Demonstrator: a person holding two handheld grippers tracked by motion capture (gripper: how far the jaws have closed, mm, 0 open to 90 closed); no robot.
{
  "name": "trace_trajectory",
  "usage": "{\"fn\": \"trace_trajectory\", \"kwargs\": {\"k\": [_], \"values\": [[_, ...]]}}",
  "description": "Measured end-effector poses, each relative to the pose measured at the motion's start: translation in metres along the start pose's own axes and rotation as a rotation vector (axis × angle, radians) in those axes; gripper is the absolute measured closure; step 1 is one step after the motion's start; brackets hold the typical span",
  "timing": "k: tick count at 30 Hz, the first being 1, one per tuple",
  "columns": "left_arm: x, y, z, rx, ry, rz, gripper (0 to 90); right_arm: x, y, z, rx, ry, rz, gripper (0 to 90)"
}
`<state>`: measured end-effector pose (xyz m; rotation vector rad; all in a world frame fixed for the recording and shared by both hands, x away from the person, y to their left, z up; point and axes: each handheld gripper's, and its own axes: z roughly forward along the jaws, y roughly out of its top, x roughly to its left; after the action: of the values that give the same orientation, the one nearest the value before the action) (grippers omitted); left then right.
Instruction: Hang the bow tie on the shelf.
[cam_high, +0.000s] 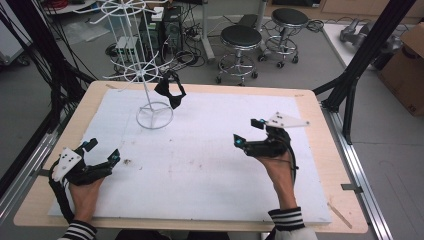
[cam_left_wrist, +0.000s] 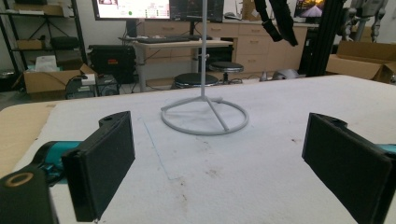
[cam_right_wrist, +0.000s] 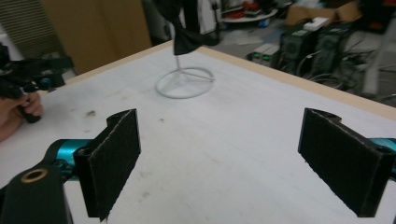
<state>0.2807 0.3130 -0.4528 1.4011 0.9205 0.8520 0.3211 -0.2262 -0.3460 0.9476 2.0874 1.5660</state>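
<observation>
At inspection both the left gripper (cam_high: 103, 151) and right gripper (cam_high: 249, 132) rested wide-jawed and empty on the counter (cam_high: 210, 150), the black bow tie (cam_high: 170, 91) hanging on the white wire stand (cam_high: 150, 75) at 11 o'clock; any approach should arguably spare that light stand.

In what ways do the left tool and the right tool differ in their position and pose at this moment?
The left tool sits near the table's left edge, close to the person; the right tool is over the white mat's right half, farther forward. The grey plate on the left tool tilts down along its side, while the right tool's plate lies nearly flat on top. Both have jaws spread wide and hold nothing, and both face the white wire stand.
</observation>
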Motion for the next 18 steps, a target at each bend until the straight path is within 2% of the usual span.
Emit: {"fn": "trace_trajectory", "kwargs": {"k": [4,8,11,13,18], "values": [[0.000,0.000,0.000,0.002,0.000,0.005,9.7,-0.003,-0.028,-0.022,-0.061,-0.050,-0.016,11.7],[-0.001,0.000,0.000,0.003,0.000,0.008,9.8,-0.004,-0.061,-0.035,-0.106,-0.097,-0.015,11.7],[-0.001,0.000,0.000,0.006,0.002,0.011,9.8,-0.004,-0.085,-0.039,-0.142,-0.142,-0.002,11.7],[-0.001,0.000,0.001,0.008,0.001,0.014,9.8,-0.003,-0.097,-0.039,-0.135,-0.176,-0.013,11.7],[-0.001,0.000,0.000,0.008,0.002,0.013,9.8,0.001,-0.116,-0.037,-0.159,-0.225,-0.038,11.7]]}}
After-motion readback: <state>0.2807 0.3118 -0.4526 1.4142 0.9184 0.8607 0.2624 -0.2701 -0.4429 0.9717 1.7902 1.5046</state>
